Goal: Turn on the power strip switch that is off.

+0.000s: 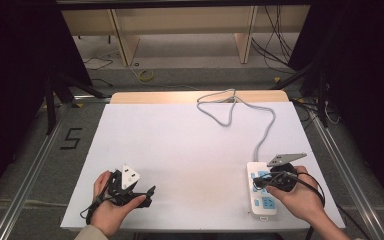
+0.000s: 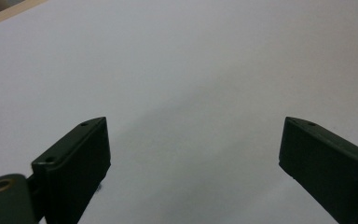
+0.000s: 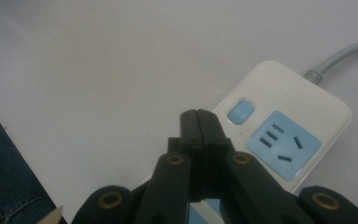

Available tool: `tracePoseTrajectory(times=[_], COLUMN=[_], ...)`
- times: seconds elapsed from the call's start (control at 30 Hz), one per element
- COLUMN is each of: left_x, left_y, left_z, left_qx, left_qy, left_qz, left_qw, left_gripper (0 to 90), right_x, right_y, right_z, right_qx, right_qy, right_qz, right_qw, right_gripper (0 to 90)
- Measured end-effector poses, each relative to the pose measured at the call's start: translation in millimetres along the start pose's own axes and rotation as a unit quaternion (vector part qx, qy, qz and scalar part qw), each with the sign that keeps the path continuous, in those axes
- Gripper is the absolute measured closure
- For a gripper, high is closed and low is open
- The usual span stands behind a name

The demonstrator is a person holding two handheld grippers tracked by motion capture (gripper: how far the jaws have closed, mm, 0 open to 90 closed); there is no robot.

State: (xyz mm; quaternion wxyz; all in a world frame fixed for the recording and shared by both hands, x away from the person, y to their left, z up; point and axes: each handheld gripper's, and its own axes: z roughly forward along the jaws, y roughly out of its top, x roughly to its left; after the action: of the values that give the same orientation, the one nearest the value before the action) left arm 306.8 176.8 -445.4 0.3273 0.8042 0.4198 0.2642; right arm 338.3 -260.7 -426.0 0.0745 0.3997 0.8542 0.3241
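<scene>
The high view looks forward and down on the whole white table [image 1: 190,150] from above the person's side. The left gripper view sits very near the bare tabletop. The right gripper view looks closely down on the power strip [image 3: 289,126], which the high view shares.

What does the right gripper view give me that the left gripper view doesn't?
Right gripper view alone: the white power strip with its blue switch button, a blue socket panel, and the grey cord leaving its far end. The right tongs sit pressed together, over the strip. A bit of blue denim shows at lower left.

Left gripper view alone: the left tongs, spread wide with nothing between them.

Both: the white table surface.
</scene>
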Motion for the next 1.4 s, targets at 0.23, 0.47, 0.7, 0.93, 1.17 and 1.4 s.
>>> tracePoseTrajectory(times=[0.23, 0.47, 0.7, 0.93, 1.17, 1.4], left_x=[0.0, -0.5, -0.5, -0.6, -0.6, -0.6], left_y=[0.1, 0.1, 0.3, 0.3, 0.3, 0.4], left_z=[-0.3, -0.2, 0.1, -0.1, 0.0, -0.2], left_qx=[0.001, 0.000, 0.000, 0.000, 0.000, 0.001], left_qy=[-0.001, -0.001, -0.001, -0.001, -0.002, -0.002], left_qz=[0.000, -0.001, 0.000, -0.001, 0.000, 0.000], left_qw=[1.0000, 1.0000, 1.0000, 1.0000, 1.0000, 1.0000], left_gripper=[8.3, 8.3, 8.3, 8.3, 8.3, 8.4], right_x=[0.3, 0.6, -0.2, 0.6, -0.2, -1.7], right_y=[1.2, 2.8, 4.2, 6.1, 7.0, 6.4], right_z=[2.9, 6.0, 7.9, 10.2, 13.3, 15.5], right_qx=[0.010, 0.019, 0.025, 0.033, 0.042, 0.051], right_qy=[0.001, 0.001, 0.000, 0.001, -0.002, -0.002], right_qz=[0.001, 0.003, 0.003, 0.005, 0.004, 0.005], right_qw=[0.9999, 0.9998, 0.9997, 0.9994, 0.9991, 0.9987], right_gripper=[90.0, 90.0, 90.0, 90.0, 90.0, 90.0])
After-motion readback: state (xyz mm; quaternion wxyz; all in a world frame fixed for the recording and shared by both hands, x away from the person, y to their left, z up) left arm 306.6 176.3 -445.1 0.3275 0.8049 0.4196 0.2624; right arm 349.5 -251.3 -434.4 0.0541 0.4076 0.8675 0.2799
